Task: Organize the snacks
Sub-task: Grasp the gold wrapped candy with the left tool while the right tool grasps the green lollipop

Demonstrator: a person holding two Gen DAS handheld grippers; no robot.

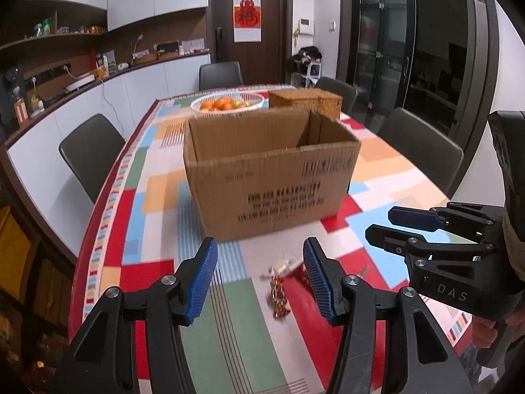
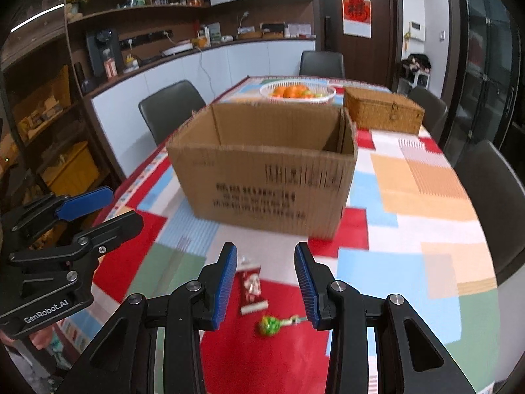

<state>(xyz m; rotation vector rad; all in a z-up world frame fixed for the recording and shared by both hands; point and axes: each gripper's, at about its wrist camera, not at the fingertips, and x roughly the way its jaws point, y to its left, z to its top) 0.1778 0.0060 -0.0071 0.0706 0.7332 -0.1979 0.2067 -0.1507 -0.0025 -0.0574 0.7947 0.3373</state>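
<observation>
snacks before an open box

both claws released: the left claw [image 1: 261,277] hovers over a red-gold candy [image 1: 279,297], the right claw [image 2: 265,284] over a red snack packet [image 2: 251,290] and a green candy [image 2: 269,325]. all lie on the patterned counter [image 2: 410,229], near the cardboard box [image 2: 262,177].

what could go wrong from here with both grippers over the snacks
1. The left gripper and right gripper hang open close side by side over the same small patch of table, so they may bump when closing in.
2. The red packet and green candy lie flat and small; fingers could push them away instead of gripping.
3. The box has tall walls, so a carried snack could catch its near rim.
</observation>
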